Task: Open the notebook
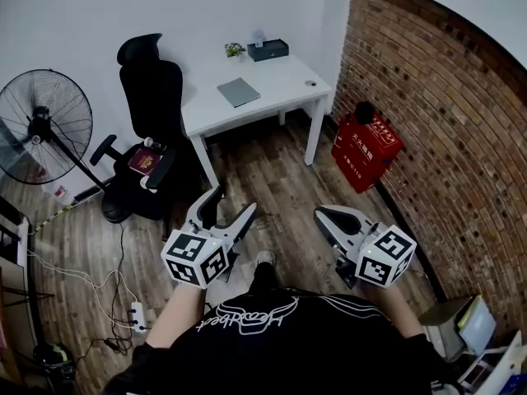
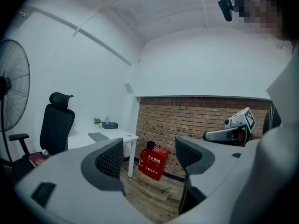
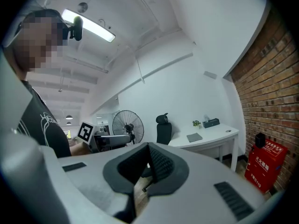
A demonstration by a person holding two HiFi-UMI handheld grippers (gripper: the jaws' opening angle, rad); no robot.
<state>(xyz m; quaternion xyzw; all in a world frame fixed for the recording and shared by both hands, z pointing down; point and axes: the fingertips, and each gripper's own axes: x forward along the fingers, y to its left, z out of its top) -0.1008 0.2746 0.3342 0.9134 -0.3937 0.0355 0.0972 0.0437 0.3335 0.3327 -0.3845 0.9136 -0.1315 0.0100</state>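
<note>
A fan (image 1: 37,126) is seen at the far left. Beside it a black chair (image 1: 148,97) is parked at the desk's left end, with a dark red book (image 1: 144,160) lying on its seat. The left gripper (image 1: 235,200) is held out in front of the body with its jaws spread wide and nothing between them; only floor and the far wall are framed in the gap. The notebook (image 1: 239,91), grey and closed, is laid flat near the middle of the white desk (image 1: 288,93), well apart from both grippers. The right gripper (image 1: 323,214) is carried level, its jaws brought together on nothing. A red box (image 1: 365,151) is set by the brick wall at the right.

The step in hand is judged to be the approach, since the desk is not yet reached. It is best closed in on from the front, between chair and red box, so that neither is bumped. The cover's free edge should be found before contact is made; which edge that is cannot be told from here. The notebook is probably best pinned flat by one gripper while the cover is lifted by the other, a jaw tip being slid under the edge. A thin, flat book is likely to slide on the smooth top if pushed from one side only.
</note>
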